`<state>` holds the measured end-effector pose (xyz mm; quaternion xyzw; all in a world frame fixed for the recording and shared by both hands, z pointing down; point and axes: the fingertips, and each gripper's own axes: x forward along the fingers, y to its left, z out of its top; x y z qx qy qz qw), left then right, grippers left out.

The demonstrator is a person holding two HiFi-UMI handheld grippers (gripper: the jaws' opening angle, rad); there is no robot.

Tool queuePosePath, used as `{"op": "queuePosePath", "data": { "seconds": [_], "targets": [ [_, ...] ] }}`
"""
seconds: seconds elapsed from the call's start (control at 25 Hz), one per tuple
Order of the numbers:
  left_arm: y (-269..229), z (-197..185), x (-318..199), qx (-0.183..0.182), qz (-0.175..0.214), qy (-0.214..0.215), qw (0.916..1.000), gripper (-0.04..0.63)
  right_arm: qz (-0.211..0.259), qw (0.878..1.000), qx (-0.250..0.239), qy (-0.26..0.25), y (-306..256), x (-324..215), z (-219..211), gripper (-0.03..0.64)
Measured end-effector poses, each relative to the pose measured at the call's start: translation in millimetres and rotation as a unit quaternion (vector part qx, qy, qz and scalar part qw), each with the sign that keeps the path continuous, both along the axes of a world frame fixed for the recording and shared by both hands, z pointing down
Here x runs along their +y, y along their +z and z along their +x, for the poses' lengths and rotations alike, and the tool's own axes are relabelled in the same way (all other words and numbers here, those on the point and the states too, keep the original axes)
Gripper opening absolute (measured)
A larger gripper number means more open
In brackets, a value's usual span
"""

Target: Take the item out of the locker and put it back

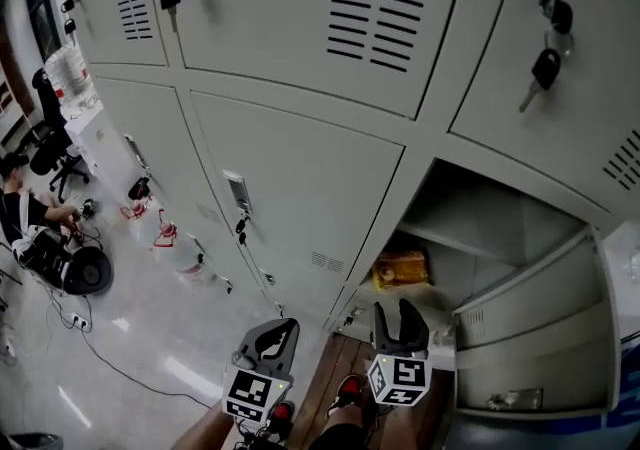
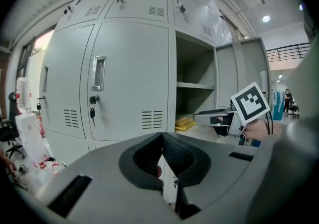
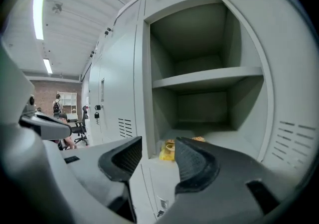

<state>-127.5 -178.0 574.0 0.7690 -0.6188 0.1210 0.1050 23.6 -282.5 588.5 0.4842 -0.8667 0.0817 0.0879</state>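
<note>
A yellow packaged item point(image 1: 400, 268) lies on the floor of the open lower locker point(image 1: 520, 228), under its shelf. In the right gripper view the item point(image 3: 168, 151) shows through the gap between the jaws, well beyond them. My right gripper point(image 1: 394, 310) hangs in front of the locker opening, open and with nothing in it point(image 3: 158, 142). My left gripper point(image 1: 285, 330) is beside it on the left, facing the closed locker doors, its jaws shut and empty point(image 2: 162, 141). The left gripper view also shows the item point(image 2: 185, 124) and the right gripper point(image 2: 214, 117).
The open locker door point(image 1: 540, 338) swings out on the right. Closed lockers with keys point(image 1: 545, 73) stand above and to the left. A person on a chair point(image 1: 30, 208), cables and bottles point(image 1: 165, 233) are on the floor at left. A shoe point(image 1: 348, 393) is below.
</note>
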Motion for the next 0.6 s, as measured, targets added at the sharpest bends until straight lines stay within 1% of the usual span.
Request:
{"op": "queuePosePath", "data": {
  "seconds": [0.24, 0.36, 0.6],
  "targets": [
    [-39, 19, 10, 0.000, 0.042, 0.044, 0.9982, 0.021, 0.028, 0.999, 0.001, 0.030, -41, 40, 25, 0.196],
    [-57, 31, 18, 0.001, 0.060, 0.072, 0.9956, 0.021, 0.041, 0.998, 0.002, 0.047, -59, 65, 38, 0.183],
    [-81, 54, 42, 0.003, 0.085, 0.121, 0.9890, 0.021, 0.061, 0.994, 0.005, 0.085, -83, 120, 62, 0.158]
  ]
}}
